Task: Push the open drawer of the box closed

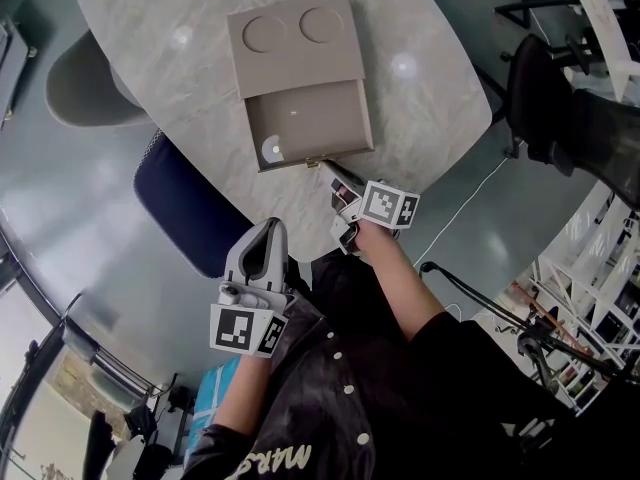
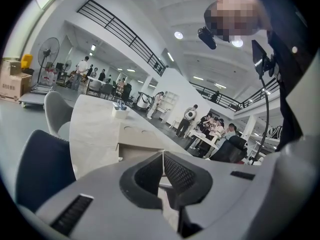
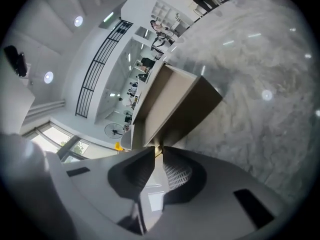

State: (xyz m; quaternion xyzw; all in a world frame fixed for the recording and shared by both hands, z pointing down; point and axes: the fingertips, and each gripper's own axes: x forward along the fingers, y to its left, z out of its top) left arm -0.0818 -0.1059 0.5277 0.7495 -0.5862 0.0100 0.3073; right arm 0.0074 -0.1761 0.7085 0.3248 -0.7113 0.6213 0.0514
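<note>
A beige box (image 1: pixel 296 43) with two round hollows in its lid sits on the marble worktop (image 1: pixel 170 28). Its drawer (image 1: pixel 305 118) stands pulled well out of the box's near side, towards the person. A small round white thing (image 1: pixel 271 150) lies in the drawer's front left corner.

The right tongs (image 1: pixel 333 174) are at the drawer's front panel, right of its middle, and the right gripper view looks up along the panel to the box. There the tips are drawn almost together and pinch a small brass knob (image 3: pixel 157 149) on the drawer front.

The left tongs (image 1: pixel 269 227) are held well back from the box, off the worktop's edge and beside a dark blue chair (image 1: pixel 185 203). They point towards the box, closed tip to tip with nothing between them.

A grey chair (image 1: pixel 85 88) stands to the left of the box, partly under the worktop.
</note>
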